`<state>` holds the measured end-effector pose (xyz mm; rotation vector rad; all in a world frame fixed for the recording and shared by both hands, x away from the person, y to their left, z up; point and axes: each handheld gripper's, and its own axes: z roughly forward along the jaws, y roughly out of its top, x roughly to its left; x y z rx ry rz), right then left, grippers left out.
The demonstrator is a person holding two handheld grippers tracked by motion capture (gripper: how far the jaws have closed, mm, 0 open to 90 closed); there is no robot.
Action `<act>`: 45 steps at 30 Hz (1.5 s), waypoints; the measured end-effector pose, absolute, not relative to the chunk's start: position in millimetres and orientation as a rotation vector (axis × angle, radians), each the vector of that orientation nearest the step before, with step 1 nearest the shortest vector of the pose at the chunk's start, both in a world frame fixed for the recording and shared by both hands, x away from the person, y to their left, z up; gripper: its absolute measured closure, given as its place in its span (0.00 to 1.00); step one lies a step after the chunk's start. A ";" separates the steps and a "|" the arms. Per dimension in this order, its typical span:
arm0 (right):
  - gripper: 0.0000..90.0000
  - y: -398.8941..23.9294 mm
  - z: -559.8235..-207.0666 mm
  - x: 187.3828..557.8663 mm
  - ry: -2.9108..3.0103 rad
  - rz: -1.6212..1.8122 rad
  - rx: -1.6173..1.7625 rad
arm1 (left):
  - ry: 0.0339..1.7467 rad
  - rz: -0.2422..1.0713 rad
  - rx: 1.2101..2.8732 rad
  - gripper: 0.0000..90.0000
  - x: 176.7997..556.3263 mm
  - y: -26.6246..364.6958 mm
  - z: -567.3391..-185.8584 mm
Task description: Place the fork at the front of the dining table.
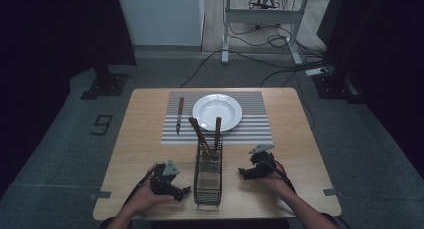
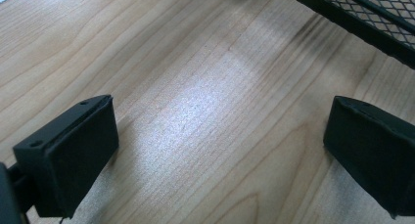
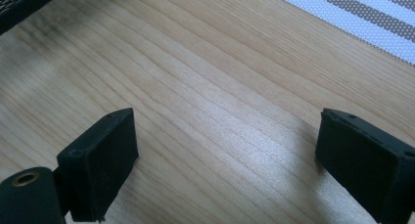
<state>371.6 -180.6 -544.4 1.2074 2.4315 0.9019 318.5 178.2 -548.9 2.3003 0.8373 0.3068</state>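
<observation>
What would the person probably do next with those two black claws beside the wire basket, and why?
Probably lift the right gripper toward the brown handles sticking up from the wire basket. Both it and the left gripper rest open and empty on the table, either side of the basket. The knife already lies left of the plate on the striped mat; the plate's right side is bare.

Black wire-mesh caddy (image 1: 208, 176) at wooden counter's (image 1: 140, 139) near edge; behind it, round white plate (image 1: 217, 111) on striped placemat (image 1: 250, 131), brown-handled knife (image 1: 179, 115) to its left.
</observation>
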 end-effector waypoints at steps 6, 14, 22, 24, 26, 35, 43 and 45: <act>0.14 -185.3 -536.1 370.4 2.371 0.962 1.241 | 0.837 0.307 2.300 0.00 318.5 178.2 -548.9; 0.14 -191.0 -522.6 364.0 2.295 1.059 1.240 | 0.837 0.307 2.300 0.00 318.5 178.2 -548.9; 0.15 -191.7 -514.9 358.0 2.242 1.098 1.204 | 0.837 0.306 2.300 0.00 318.5 178.2 -548.9; 0.15 -191.6 -513.6 357.0 2.242 1.108 1.197 | 0.837 0.306 2.300 0.00 318.4 178.2 -548.9; 0.15 -191.3 -511.5 356.1 2.248 1.137 1.213 | 0.838 0.307 2.300 0.00 318.4 178.2 -548.9; 0.15 -184.3 -490.5 346.7 2.259 1.236 1.151 | 0.838 0.307 2.301 0.00 318.2 178.2 -548.8; 0.17 -185.8 -474.4 349.9 2.239 1.323 1.187 | 0.841 0.308 2.300 0.00 318.0 178.1 -548.8; 0.18 -187.1 -465.6 352.3 2.219 1.365 1.198 | 0.841 0.308 2.300 0.00 317.9 178.1 -548.8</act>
